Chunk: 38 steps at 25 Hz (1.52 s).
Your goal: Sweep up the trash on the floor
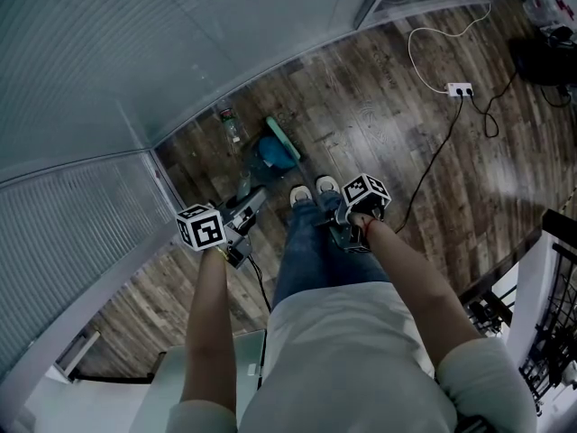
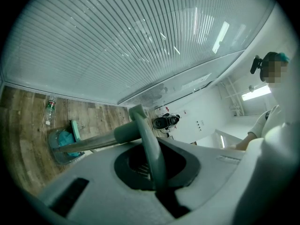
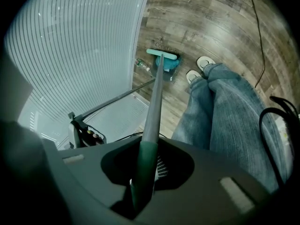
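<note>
My left gripper (image 1: pixel 249 211) (image 2: pixel 152 168) is shut on the grey loop handle (image 2: pixel 146 139) of a long-handled dustpan (image 1: pixel 269 154) (image 2: pixel 60 146). The pan stands on the wood floor near the glass wall's corner, with crumpled blue trash (image 2: pixel 67 138) (image 1: pixel 268 150) inside. My right gripper (image 1: pixel 344 229) (image 3: pixel 143 173) is shut on the broom handle (image 3: pixel 154 97). The teal broom head (image 1: pixel 283 140) (image 3: pixel 162 55) rests at the dustpan's mouth. A plastic bottle (image 1: pixel 232 124) (image 2: pixel 49 108) (image 3: pixel 142 65) lies on the floor beside the wall, just beyond the pan.
The person's white shoes (image 1: pixel 312 190) and jeans stand right behind the dustpan. Ribbed glass walls (image 1: pixel 108 70) close off the left and far sides. A white power strip (image 1: pixel 460 88) with cables lies at the right, and a black railing (image 1: pixel 561 269) is at the far right.
</note>
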{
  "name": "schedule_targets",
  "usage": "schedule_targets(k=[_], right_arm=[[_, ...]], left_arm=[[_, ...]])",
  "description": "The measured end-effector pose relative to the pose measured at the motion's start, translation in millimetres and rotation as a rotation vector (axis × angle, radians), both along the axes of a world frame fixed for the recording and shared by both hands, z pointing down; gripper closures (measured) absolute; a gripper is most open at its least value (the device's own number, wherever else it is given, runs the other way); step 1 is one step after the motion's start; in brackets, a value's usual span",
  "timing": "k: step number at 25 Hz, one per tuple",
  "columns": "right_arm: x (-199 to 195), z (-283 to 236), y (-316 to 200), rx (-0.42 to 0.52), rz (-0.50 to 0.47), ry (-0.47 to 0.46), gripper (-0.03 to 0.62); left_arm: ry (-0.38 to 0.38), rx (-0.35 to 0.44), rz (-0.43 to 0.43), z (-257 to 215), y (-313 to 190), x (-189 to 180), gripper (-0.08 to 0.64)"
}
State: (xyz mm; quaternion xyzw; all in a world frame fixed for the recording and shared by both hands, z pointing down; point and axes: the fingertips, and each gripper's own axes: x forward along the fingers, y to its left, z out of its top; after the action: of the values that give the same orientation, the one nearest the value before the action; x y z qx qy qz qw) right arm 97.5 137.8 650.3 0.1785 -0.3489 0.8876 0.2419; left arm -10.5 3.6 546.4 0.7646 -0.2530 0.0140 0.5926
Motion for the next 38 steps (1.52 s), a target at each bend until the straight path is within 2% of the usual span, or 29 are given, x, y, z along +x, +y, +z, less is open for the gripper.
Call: schedule_targets(k=[17, 26, 30, 38], right_arm=[[-49.6, -27.4, 49.0, -0.083, -0.043, -0.115, 0.532], [-61.4, -35.3, 76.3, -0.142, -0.138, -0.167, 0.535], [-72.9, -50.7, 84.1, -0.173, -0.138, -0.225, 0.535], [-71.4, -70.0, 96.9, -0.187, -0.14, -0.273, 0.535]], left_arm=[[-0.006, 0.0, -0.035, 2.7, 7.6, -1.2, 0.557], [-0.012, -0.003, -0.076, 2.3, 8.2, -0.4, 0.557], [-0.009, 0.0, -0.084, 3.9, 7.8, -0.9, 0.555], [-0.008, -0.005, -0.106, 5.7, 8.6, -6.4, 0.555]])
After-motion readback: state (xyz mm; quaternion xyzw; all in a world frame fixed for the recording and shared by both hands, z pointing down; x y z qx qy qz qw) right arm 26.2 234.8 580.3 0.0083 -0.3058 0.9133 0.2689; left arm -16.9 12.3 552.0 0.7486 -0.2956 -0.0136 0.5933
